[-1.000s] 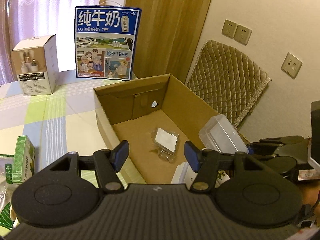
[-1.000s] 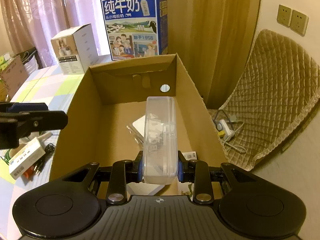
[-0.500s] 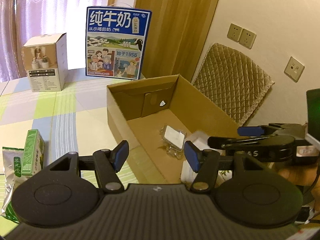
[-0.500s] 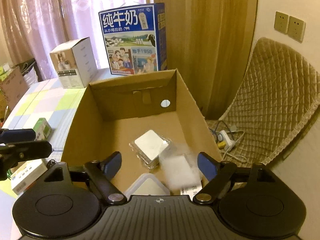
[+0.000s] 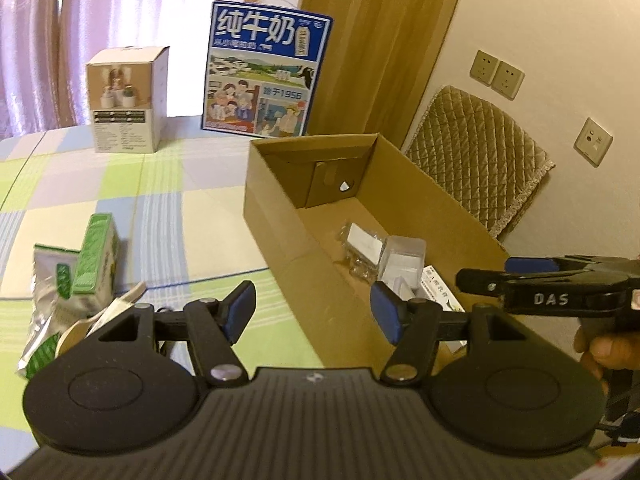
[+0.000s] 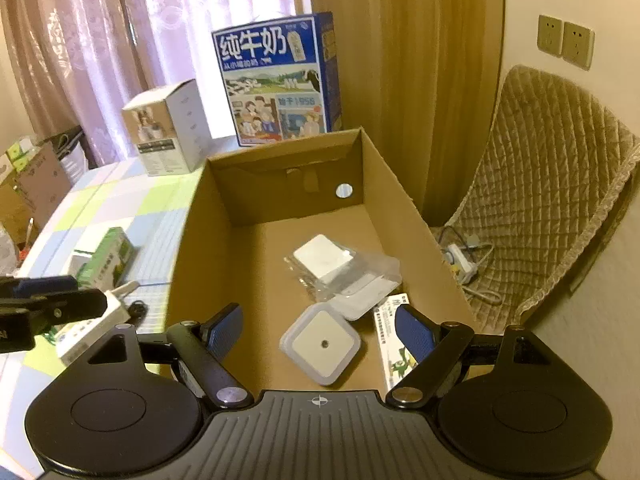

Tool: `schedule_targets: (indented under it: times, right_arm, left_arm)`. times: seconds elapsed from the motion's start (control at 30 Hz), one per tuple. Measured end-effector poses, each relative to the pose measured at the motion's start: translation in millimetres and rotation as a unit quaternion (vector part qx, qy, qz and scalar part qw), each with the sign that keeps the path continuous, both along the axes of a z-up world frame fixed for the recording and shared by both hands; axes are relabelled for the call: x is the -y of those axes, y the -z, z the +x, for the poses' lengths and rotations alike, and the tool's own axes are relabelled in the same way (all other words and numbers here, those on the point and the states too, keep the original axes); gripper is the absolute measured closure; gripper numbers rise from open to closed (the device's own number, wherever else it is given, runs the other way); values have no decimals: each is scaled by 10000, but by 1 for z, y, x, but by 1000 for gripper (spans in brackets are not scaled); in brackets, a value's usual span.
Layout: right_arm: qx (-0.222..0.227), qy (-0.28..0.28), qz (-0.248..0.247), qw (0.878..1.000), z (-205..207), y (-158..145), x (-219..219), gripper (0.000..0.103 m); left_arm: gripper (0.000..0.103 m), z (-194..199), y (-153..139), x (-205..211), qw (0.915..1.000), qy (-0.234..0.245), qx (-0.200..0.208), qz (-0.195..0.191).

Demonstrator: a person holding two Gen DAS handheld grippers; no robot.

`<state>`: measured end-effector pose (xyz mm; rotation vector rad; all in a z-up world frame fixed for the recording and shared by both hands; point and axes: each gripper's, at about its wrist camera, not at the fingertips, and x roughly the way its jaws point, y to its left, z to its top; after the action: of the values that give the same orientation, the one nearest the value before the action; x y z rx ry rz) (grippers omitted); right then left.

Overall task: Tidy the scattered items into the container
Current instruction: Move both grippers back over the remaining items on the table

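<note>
A: The right gripper (image 6: 318, 326), black with blue pads, stands with its jaws spread wide; they have just been opening, and nothing sits between them. It hangs over the near end of the open brown cardboard box (image 6: 404, 200).

B: And the clear rectangular plastic case (image 6: 366, 284)?

A: Released. It lies on the box floor ahead of the right gripper, leaning against a crinkled clear packet with a white square inside (image 6: 322, 258). Closer in, just below the pads, is a white square night-light with a small centre dot (image 6: 320, 346), and beside the right pad a white printed carton with a green figure (image 6: 394, 354).

B: The left gripper (image 5: 312, 312)?

A: Its jaws are apart and empty, opening a little further just now. It hangs over the box's near left wall, above the checked pastel tablecloth (image 5: 192, 216).

B: What remains outside?

A: To the left gripper's left, a small green and white carton (image 5: 94, 258) stands against a silvery green pouch (image 5: 48, 292). Far ahead stand a blue milk carton with Chinese lettering (image 5: 266, 70) and a white cube-shaped product box (image 5: 126, 100).
</note>
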<state>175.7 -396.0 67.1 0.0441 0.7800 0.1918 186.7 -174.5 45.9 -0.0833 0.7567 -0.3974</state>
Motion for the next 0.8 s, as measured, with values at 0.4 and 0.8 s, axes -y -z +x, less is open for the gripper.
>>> schedule_targets:
  times: [0.4,0.8]
  right_arm:
    - [99,-354,216,9991,-55,-20,-47,20]
    - [-32,-1118,518,9924,-104,-13,-130,17]
  left_arm:
    - [33,-56,-4,-54,9991,-411,-25,107]
    - [4,-127,0,-149,9905,-1298,36,446]
